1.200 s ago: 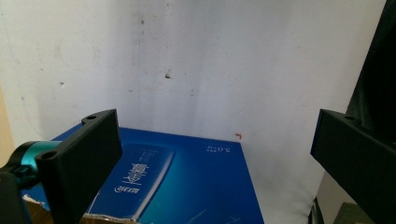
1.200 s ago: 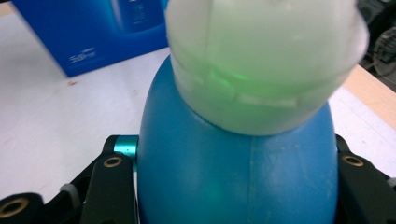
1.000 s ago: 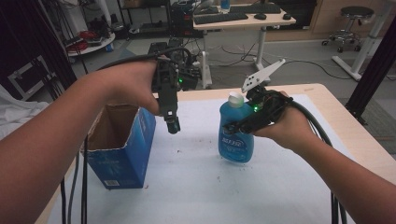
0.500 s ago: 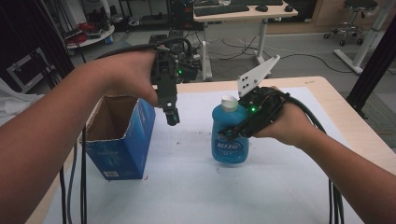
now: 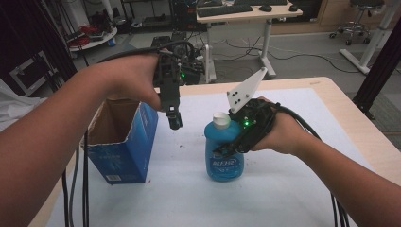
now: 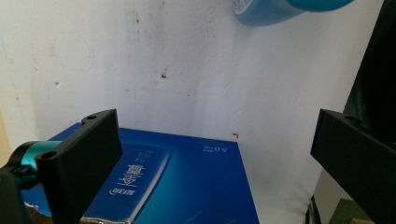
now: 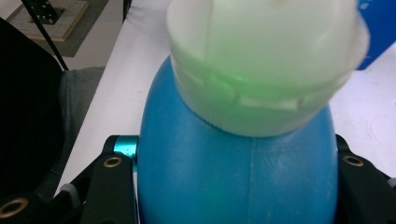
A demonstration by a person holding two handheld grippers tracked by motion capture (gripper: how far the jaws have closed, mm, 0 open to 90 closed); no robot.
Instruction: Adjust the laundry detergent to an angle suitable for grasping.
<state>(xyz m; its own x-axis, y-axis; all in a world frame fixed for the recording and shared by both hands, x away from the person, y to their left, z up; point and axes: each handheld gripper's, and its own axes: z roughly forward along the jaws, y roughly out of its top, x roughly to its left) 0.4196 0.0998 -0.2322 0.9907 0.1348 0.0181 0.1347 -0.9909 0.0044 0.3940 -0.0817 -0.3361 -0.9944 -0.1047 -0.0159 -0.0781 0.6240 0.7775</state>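
A blue bottle (image 5: 224, 158) with a white cap (image 5: 220, 120) stands upright at mid-table, its base on or just above the white cover. My right gripper (image 5: 232, 142) is shut on its upper body, with one jaw on each side of the bottle (image 7: 238, 177) below the cap (image 7: 261, 60). My left gripper (image 5: 174, 120) hangs pointing down above the table, just right of an open blue cardboard box (image 5: 124, 151). In the left gripper view its jaws are wide open with nothing between them, over the box (image 6: 187, 182), and the bottle's base (image 6: 280, 9) is at the top.
The table (image 5: 331, 90) has a white cover with a bare wooden rim at the right and far sides. Cables trail from both grippers along the forearms. Beyond the table stand a desk (image 5: 246, 14) and an office chair (image 5: 359, 23) on the floor.
My right gripper has carried the bottle a little left and nearer, closer to the box. The left gripper has stayed about where it was, still open.
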